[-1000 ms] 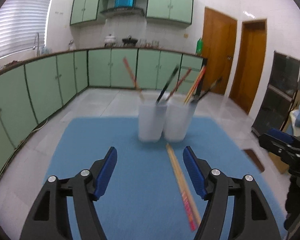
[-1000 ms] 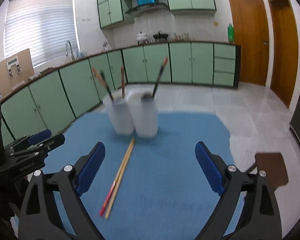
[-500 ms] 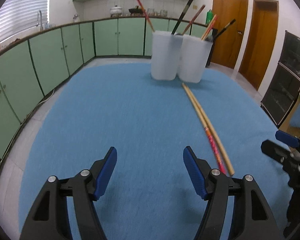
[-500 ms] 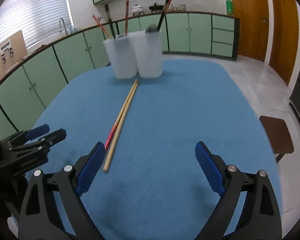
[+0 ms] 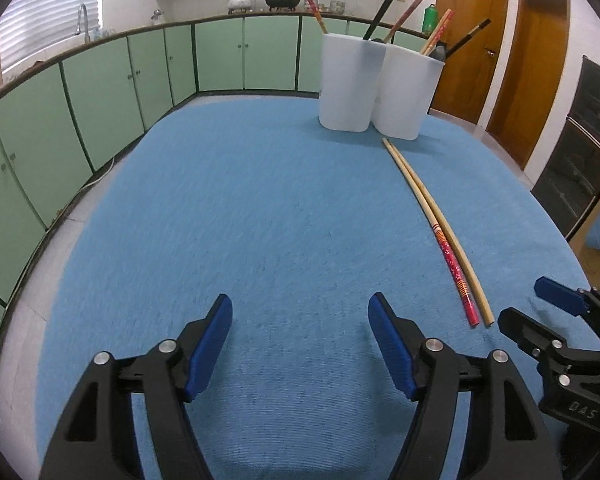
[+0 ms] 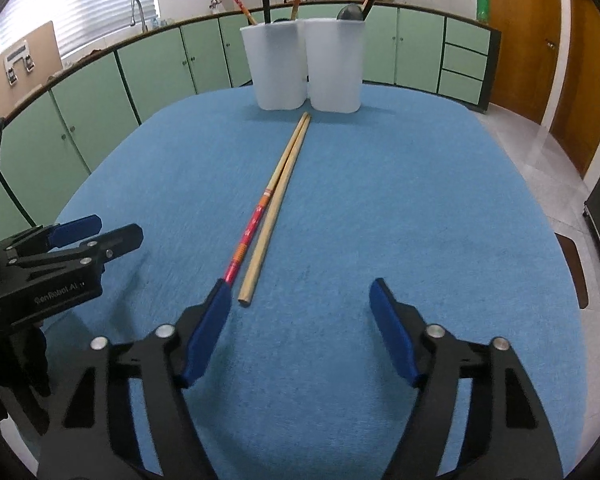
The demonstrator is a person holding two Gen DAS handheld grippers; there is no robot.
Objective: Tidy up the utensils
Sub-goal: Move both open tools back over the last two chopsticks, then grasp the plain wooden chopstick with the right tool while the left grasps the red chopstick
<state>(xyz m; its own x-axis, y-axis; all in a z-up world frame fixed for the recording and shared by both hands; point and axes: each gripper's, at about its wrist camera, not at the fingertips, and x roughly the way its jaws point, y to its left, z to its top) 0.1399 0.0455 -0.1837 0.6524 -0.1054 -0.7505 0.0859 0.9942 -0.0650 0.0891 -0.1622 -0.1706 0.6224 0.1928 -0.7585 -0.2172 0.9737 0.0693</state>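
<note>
Two chopsticks lie side by side on the blue cloth: a red-ended chopstick (image 6: 252, 226) (image 5: 450, 258) and a plain bamboo chopstick (image 6: 269, 216) (image 5: 440, 216). Two white plastic cups (image 6: 278, 66) (image 5: 350, 80) at the far edge hold several chopsticks and a dark spoon. My right gripper (image 6: 300, 300) hovers low over the cloth; its jaws are closing with nothing between them, and the chopsticks' near ends lie just beyond its left fingertip (image 6: 220, 296). My left gripper (image 5: 300, 312) stands open over bare cloth, left of the chopsticks.
The table under the blue cloth (image 5: 260, 200) is round-edged, with tiled floor beyond. Green cabinets (image 5: 100, 92) run along the back and left walls, wooden doors (image 5: 472, 40) stand at the right. Each gripper shows at the side of the other's view.
Both grippers have dropped towards the cloth and tilted downward. The right gripper's jaws have narrowed and now sit close to the chopsticks' near ends. The chopsticks and cups have not moved.
</note>
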